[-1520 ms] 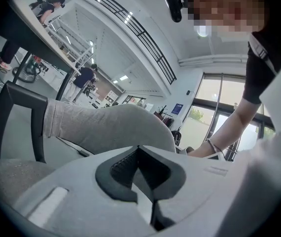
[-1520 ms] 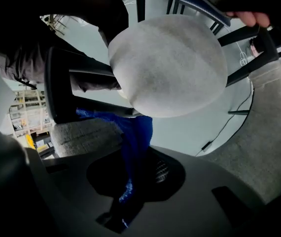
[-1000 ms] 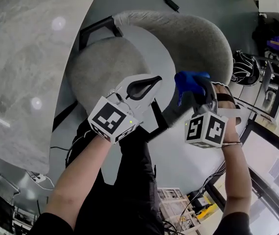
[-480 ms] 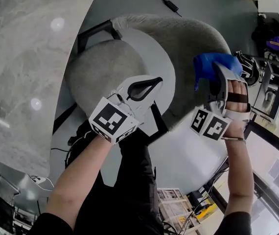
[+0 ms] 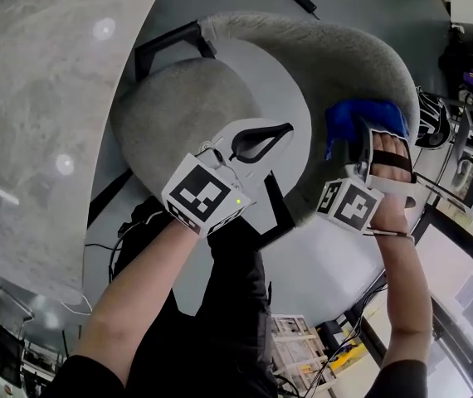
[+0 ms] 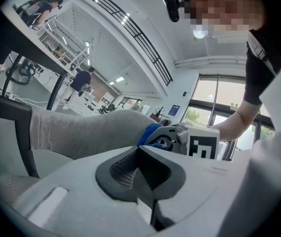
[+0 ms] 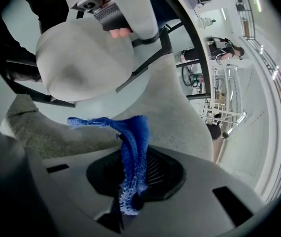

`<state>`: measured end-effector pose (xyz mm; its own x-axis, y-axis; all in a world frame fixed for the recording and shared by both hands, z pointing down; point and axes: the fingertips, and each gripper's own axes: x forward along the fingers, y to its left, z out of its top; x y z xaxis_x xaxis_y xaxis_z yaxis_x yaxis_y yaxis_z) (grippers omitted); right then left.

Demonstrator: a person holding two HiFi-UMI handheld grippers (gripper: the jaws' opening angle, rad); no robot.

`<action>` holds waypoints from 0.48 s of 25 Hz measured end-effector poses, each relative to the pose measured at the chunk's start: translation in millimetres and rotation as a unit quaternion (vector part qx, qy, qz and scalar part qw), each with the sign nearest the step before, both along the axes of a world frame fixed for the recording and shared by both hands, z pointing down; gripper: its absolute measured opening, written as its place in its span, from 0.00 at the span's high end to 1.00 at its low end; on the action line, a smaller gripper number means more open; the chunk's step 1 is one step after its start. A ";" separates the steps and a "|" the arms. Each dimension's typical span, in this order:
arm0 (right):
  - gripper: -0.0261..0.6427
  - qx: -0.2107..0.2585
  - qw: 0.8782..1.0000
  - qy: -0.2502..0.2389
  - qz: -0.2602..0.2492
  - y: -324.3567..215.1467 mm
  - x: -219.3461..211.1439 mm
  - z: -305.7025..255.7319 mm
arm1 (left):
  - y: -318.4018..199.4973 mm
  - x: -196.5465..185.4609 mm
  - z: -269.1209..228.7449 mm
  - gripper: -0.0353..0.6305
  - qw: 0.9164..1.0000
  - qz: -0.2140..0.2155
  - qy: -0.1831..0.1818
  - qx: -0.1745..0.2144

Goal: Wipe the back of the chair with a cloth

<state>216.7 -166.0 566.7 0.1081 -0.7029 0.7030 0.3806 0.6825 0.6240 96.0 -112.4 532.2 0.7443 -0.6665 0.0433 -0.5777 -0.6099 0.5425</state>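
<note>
Right gripper [image 5: 368, 143] clamped on blue cloth [image 5: 361, 116] — cloth touching chair back [image 5: 336, 56], near its right end. Left gripper [image 5: 261, 139] jaws together, empty — over seat [image 5: 178, 114].

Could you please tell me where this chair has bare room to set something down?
The round seat is bare between the backrest and the left hand-held gripper. It is crowded at the backrest's right end, where the right hand-held gripper holds the blue cloth.
</note>
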 end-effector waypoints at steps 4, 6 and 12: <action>0.87 -0.035 0.999 0.022 0.006 14.8 2.7 30.8 | 0.0 1.5 8.4 0.94 1.000 0.000 -0.002 0.000; 0.87 -0.054 0.998 0.032 0.007 22.6 5.2 47.7 | 0.8 0.9 14.3 0.94 1.000 0.001 -0.002 -0.002; 0.87 -0.082 0.995 0.053 -0.009 36.5 2.9 81.4 | 2.0 -1.9 25.7 0.94 1.000 -0.003 -0.002 -0.005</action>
